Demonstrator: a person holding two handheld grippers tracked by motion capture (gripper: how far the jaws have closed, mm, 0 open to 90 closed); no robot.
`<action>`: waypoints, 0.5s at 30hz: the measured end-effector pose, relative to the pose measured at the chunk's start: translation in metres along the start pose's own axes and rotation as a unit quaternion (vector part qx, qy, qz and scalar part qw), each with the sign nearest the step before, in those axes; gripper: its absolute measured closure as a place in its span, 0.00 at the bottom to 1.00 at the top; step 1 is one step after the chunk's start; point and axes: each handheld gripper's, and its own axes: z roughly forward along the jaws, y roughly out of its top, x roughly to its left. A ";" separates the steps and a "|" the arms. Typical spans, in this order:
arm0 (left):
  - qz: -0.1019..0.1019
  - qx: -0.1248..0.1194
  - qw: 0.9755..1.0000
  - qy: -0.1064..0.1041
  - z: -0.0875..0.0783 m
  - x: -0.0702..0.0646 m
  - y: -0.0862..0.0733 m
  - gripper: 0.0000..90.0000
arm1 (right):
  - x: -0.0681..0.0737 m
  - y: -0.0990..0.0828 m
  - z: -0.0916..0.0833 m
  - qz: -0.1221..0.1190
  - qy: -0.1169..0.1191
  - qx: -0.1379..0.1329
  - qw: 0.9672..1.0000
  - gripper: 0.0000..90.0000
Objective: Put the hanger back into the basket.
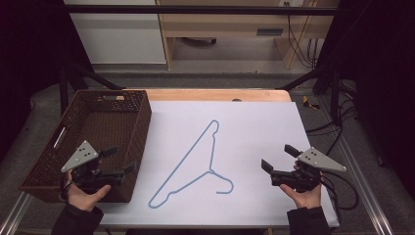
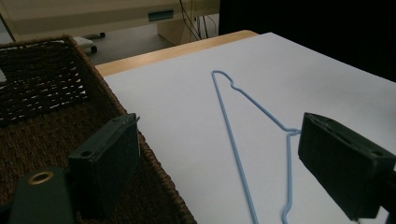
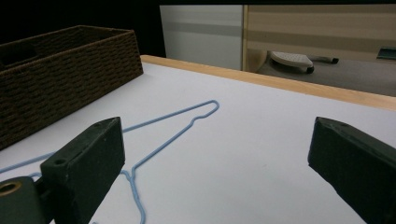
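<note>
White sheet (image 1: 254,127) holds a blue wire hanger (image 1: 195,161); high view adds the wicker basket's (image 1: 125,105) inside; left gripper (image 1: 117,164) and right gripper (image 1: 276,157) gape wide, empty

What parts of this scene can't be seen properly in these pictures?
- Basket floor nearest the person: high view, covered by the left hand-held gripper.
- Blue hanger hook: left gripper view, cut off by the bottom edge.
- Small items under the far desk: right gripper view, too small to name.
</note>
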 end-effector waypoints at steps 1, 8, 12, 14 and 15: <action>0.000 0.000 1.000 0.000 0.000 0.000 0.000 0.14 | 0.000 0.000 0.000 -0.002 0.000 0.003 1.000 0.05; -0.002 -0.002 1.000 -0.003 -0.001 -0.004 0.002 0.15 | 0.000 0.000 -0.001 -0.003 0.002 0.007 1.000 0.05; 0.003 0.002 1.000 -0.009 0.004 -0.013 0.004 0.16 | 0.000 0.001 -0.001 -0.004 0.000 0.007 1.000 0.05; 0.006 0.004 1.000 -0.013 0.007 -0.018 0.005 0.17 | 0.001 0.001 -0.001 -0.005 0.000 0.006 1.000 0.05; 0.006 0.004 1.000 -0.013 0.007 -0.018 0.005 0.17 | 0.001 0.001 -0.001 -0.005 0.000 0.006 1.000 0.05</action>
